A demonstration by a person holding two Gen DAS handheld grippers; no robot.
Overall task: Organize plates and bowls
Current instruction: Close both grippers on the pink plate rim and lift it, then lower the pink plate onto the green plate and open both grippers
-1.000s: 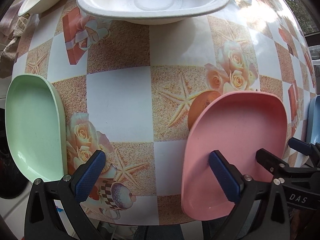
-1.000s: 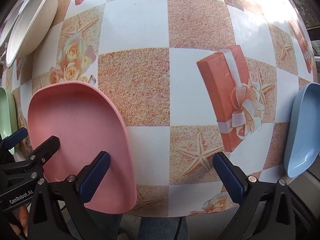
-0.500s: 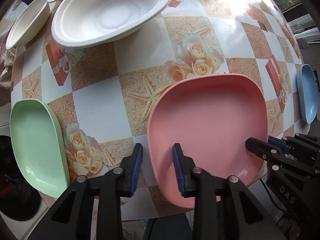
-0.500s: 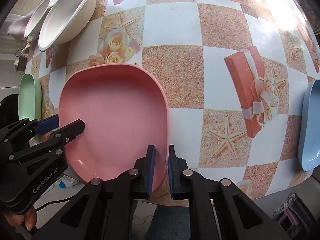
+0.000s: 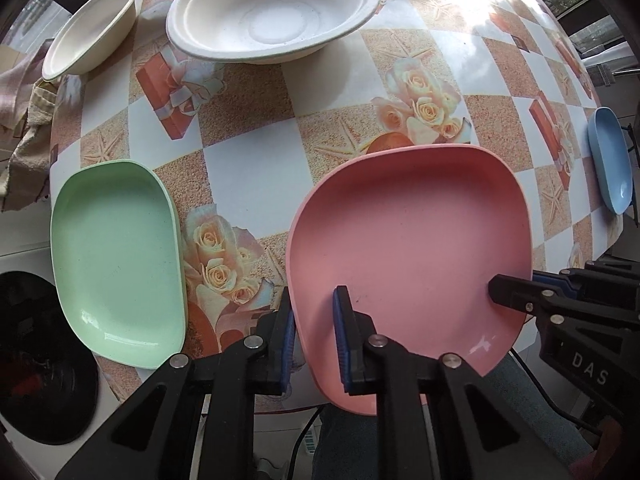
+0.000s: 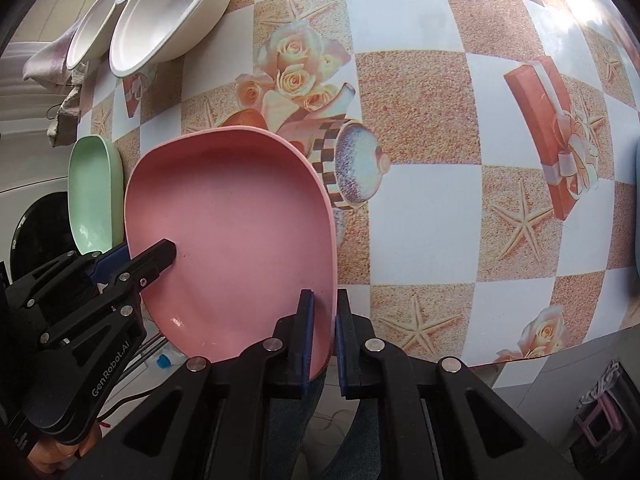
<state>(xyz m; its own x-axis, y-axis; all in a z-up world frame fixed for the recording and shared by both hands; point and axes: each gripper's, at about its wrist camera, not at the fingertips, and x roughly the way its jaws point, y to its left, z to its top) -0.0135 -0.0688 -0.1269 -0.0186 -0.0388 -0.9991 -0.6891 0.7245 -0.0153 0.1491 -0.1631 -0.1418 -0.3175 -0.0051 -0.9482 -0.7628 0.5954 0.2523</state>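
both claws pinch the pink plate [image 5: 408, 240], left claw [image 5: 314, 332] on its left rim, right claw [image 6: 324, 328] on its right rim, holding it above the counter [image 5: 256, 164], with the green plate [image 5: 116, 256] just to its left

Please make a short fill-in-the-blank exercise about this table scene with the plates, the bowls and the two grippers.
1. Both grippers are shut on the rim of the ____ plate.
2. The left gripper and the right gripper hold the plate on ____ sides.
3. The green plate lies on the table, held by ____ gripper.
4. The bowls at the far side are ____ in colour.

Missing words: pink; opposite; neither; white
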